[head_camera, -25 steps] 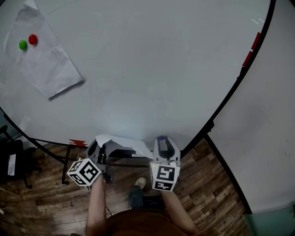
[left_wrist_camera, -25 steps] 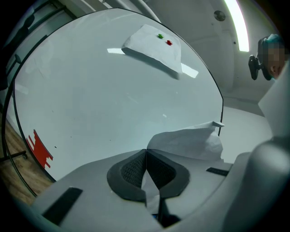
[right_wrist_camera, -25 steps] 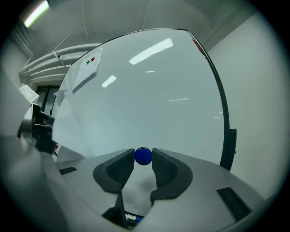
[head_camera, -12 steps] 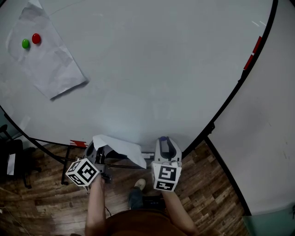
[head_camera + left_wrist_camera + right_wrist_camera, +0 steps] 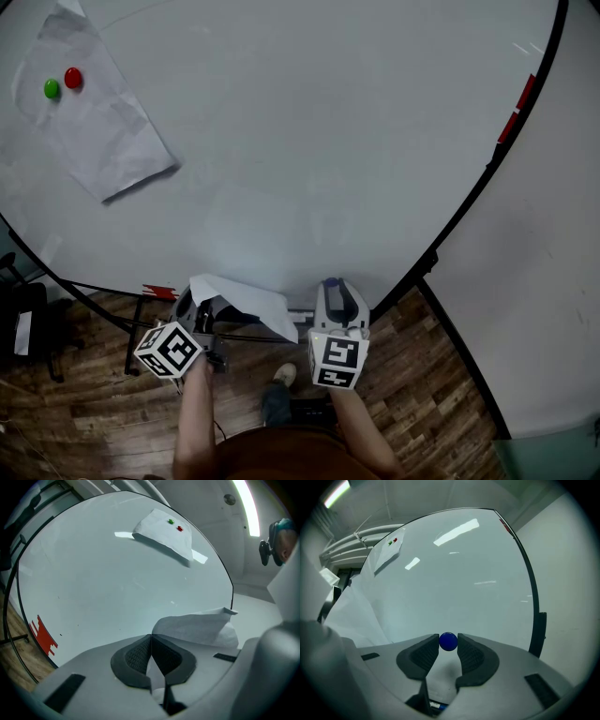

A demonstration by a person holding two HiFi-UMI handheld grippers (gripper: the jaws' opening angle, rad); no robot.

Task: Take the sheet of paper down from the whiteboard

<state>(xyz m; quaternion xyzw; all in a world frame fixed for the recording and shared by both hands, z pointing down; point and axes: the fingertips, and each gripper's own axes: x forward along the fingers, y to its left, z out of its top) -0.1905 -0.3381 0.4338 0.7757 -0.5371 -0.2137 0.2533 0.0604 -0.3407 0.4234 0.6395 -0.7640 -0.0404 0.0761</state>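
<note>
The left tool [image 5: 151,643] has its jaws pressed together on the edge of a loose sheet [image 5: 199,627] of white paper. The paper runs up between the dark pads and billows out to the right in front of the tool, crumpled and curled at its top corner. From above, that loose sheet hangs off the board, draped over the left tool down by the lower edge of the whiteboard [image 5: 319,141], just above the wooden floor [image 5: 84,412]. The right tool [image 5: 448,645] is just beside it, its jaws only slightly apart and clamped on a small blue magnet [image 5: 449,641], which sits right at the fingertips, clear of the board surface. Well away, up in the far left corner of the whiteboard, a pinned sheet [image 5: 98,127] lies flat against the board at a slant, wrinkled. A green magnet [image 5: 52,89] and a red magnet [image 5: 73,78] sit side by side near its upper end. The wide middle of the whiteboard between the pinned sheet and the two tools is plain white.
</note>
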